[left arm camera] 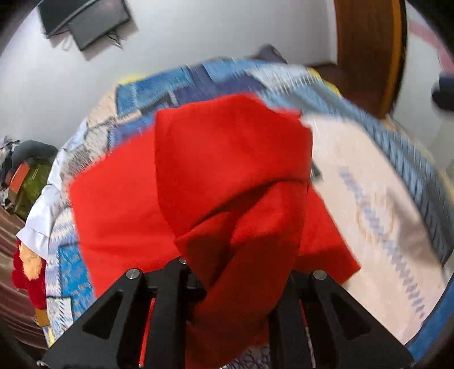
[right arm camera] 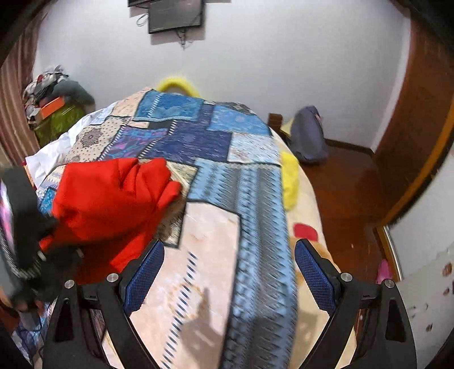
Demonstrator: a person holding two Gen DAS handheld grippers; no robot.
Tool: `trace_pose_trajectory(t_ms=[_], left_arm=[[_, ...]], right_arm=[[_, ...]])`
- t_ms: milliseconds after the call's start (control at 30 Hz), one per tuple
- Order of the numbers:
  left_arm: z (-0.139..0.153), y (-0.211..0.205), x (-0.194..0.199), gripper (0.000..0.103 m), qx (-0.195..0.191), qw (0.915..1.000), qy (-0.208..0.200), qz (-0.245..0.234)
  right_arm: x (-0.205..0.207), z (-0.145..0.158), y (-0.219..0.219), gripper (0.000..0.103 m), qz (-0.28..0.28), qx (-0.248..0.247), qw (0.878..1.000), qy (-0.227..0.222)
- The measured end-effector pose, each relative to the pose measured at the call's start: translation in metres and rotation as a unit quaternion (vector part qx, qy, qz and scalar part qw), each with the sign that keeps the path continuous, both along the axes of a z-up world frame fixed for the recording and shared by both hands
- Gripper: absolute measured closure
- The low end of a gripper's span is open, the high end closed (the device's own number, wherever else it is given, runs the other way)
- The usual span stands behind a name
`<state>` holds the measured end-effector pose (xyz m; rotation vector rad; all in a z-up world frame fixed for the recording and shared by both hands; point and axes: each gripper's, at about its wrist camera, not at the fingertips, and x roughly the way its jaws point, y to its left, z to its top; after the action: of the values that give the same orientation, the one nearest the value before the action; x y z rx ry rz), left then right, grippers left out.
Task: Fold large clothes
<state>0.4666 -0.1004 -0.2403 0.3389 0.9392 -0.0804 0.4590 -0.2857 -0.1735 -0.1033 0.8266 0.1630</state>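
A large red garment (left arm camera: 227,170) lies bunched on the patchwork bed cover (left arm camera: 369,198). One fold of it rises into my left gripper (left arm camera: 232,283), which is shut on the cloth; the red fabric hides both fingertips. In the right wrist view the same red garment (right arm camera: 113,198) hangs lifted at the left, with the black left gripper (right arm camera: 31,235) blurred at the frame's edge. My right gripper (right arm camera: 229,269) hovers over the bed cover (right arm camera: 210,255), to the right of the garment. It is open, and its blue pads (right arm camera: 144,278) stand wide apart with nothing between them.
A white sheet (right arm camera: 51,156) shows at the bed's left side and a yellow plush item (right arm camera: 289,181) at its right edge. A grey-blue bag (right arm camera: 308,136) sits on the wooden floor. Clothes are piled in the far left corner (right arm camera: 48,90). A screen (right arm camera: 176,17) hangs on the wall.
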Motion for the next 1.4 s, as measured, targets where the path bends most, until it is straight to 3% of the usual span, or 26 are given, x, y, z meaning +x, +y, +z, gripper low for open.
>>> trace_pose_trajectory(t_ms=[233, 367, 500, 700, 900, 1033, 1167, 1233, 1300, 1400], left_arm=[[0.005, 0.002, -0.034, 0.075, -0.025, 0.9978, 0.047, -0.039], [0.027, 0.014, -0.060, 0.061, -0.076, 0.9942, 0.064, -0.042], [0.059, 0.047, -0.075, 0.045, -0.118, 0.9917, 0.047, -0.014], [0.082, 0.116, -0.074, 0.036, -0.113, 0.9915, 0.000, 0.063], [0.045, 0.179, -0.051, 0.034, -0.093, 0.9857, 0.017, 0.140], [0.003, 0.205, -0.037, 0.034, -0.120, 0.9762, 0.057, 0.172], [-0.016, 0.207, -0.038, 0.034, -0.132, 0.9757, 0.050, 0.167], [-0.017, 0.206, -0.041, 0.034, -0.131, 0.9769, 0.040, 0.163], [-0.017, 0.205, -0.044, 0.034, -0.128, 0.9784, 0.033, 0.159], [-0.018, 0.207, -0.044, 0.034, -0.116, 0.9801, 0.030, 0.158]], right_arm=[[-0.017, -0.007, 0.005, 0.011, 0.023, -0.008, 1.000, 0.012], [-0.022, -0.007, 0.021, 0.011, 0.042, -0.006, 0.999, 0.016], [-0.030, 0.001, 0.043, 0.011, 0.073, 0.009, 0.997, 0.014], [-0.021, 0.002, 0.093, 0.011, 0.123, 0.051, 0.990, 0.038], [0.009, -0.017, 0.151, 0.011, 0.159, 0.096, 0.978, 0.093], [0.036, -0.044, 0.192, 0.013, 0.173, 0.102, 0.969, 0.142], [0.050, -0.076, 0.232, 0.028, 0.199, 0.079, 0.959, 0.186], [0.053, -0.090, 0.247, 0.028, 0.208, 0.068, 0.955, 0.201], [0.058, -0.102, 0.257, 0.031, 0.204, 0.066, 0.954, 0.209], [0.064, -0.110, 0.264, 0.046, 0.196, 0.067, 0.957, 0.205]])
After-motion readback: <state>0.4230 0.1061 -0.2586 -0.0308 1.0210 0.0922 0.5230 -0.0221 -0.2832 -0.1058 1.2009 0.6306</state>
